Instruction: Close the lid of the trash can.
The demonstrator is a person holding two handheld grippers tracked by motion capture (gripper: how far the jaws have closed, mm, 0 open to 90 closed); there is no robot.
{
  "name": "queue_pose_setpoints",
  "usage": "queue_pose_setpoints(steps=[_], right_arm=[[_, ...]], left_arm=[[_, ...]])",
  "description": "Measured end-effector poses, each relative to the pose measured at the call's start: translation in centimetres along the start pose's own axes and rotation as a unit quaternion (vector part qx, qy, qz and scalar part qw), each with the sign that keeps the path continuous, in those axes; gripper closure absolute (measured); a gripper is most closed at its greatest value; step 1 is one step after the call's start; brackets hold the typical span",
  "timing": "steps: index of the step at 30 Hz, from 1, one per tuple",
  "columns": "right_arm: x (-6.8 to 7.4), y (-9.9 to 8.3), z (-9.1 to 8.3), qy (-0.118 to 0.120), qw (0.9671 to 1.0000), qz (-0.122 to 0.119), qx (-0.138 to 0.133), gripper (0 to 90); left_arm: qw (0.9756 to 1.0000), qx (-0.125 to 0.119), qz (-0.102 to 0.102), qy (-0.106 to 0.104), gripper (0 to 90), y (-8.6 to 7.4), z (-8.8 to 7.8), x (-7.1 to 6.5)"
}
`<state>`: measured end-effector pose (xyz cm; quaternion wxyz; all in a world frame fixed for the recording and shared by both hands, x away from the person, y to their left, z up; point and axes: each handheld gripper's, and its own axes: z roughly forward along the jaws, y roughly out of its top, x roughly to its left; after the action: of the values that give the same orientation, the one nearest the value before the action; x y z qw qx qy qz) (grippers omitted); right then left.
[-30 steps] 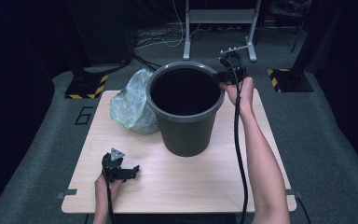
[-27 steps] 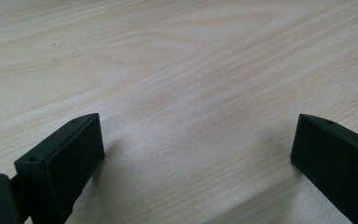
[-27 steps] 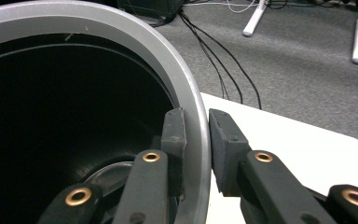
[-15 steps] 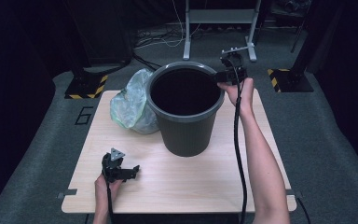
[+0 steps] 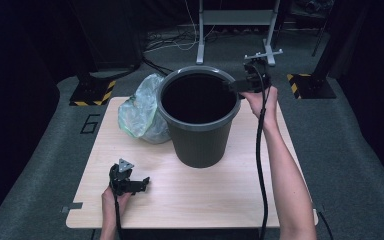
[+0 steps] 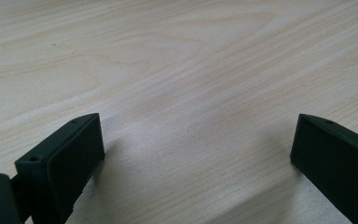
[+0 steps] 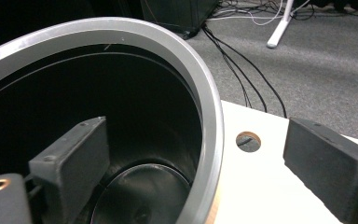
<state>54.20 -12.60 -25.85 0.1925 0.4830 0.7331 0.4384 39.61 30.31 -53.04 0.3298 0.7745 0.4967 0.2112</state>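
Wooden table [image 5: 190,200]: right gripper [image 5: 236,86] just opened, straddling the bin [image 5: 200,142] rim; left gripper [image 5: 141,183] gapes, empty.

the high view looks forward and down from above the person's near side, taking in the whole wooden surface [image 5: 200,200], the grey bin [image 5: 200,130] at its middle and the floor beyond. the left gripper view sits very close over the near left of the surface [image 6: 177,70], facing along its grain. the right gripper view rides at the bin's far right rim [image 7: 205,102], close up, looking down into the bin and across the surface to the floor. the high view shares the bin rim with the right gripper view.
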Motion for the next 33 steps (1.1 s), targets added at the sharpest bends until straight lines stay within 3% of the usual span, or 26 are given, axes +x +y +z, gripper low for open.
queue_pose_setpoints(steps=[10,20,33], right_arm=[[-1.6,-2.4,-2.7,0.008,0.9998,0.002,-0.021,0.0],[-3.7,-5.6,-5.0,-0.004,0.9993,0.013,-0.036,0.0],[-4.0,-11.1,-5.9,-0.026,0.9993,-0.001,-0.027,0.0]], left_arm=[[1.0000,0.000,0.001,0.000,2.4,0.0,0.0,0.0],[1.0000,0.000,0.001,0.000,2.5,0.0,0.0,0.0],[1.0000,0.000,0.001,0.000,2.5,0.0,0.0,0.0]])
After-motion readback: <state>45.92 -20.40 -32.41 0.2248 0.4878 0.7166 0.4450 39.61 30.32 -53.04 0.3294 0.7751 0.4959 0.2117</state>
